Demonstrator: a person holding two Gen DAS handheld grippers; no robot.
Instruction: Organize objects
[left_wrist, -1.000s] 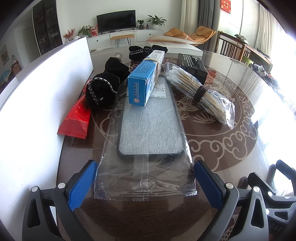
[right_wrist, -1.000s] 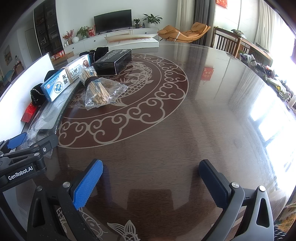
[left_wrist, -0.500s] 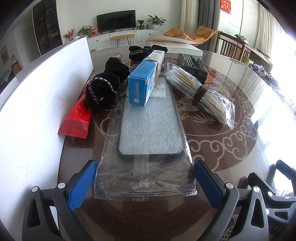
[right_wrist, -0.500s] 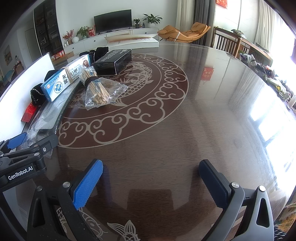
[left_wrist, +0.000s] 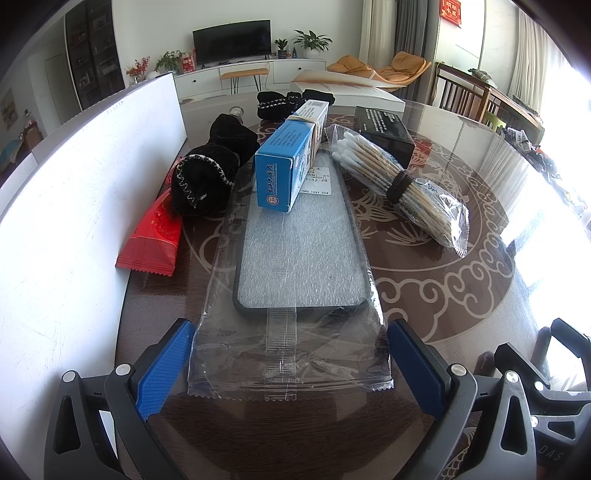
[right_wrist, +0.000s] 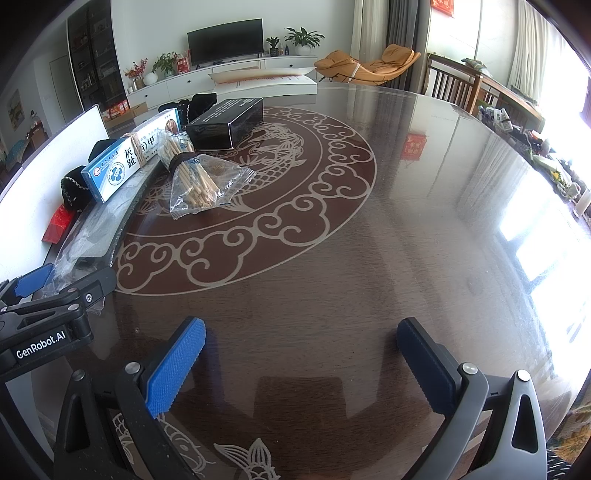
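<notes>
- Nothing has shifted since a second ago; both views match the earlier ones.
- The left gripper (left_wrist: 291, 363) stays spread wide, its blue pads either side of the near end of the bagged phone case (left_wrist: 301, 254), not visibly touching it.
- A blue box (left_wrist: 286, 162) rests on the case's far end; the cotton swabs (left_wrist: 395, 181) lie just right of it, and the black socks (left_wrist: 207, 177) and red packet (left_wrist: 153, 236) lie to its left.
- The right gripper (right_wrist: 301, 363) stays open over bare table (right_wrist: 406, 240), holding nothing.
</notes>
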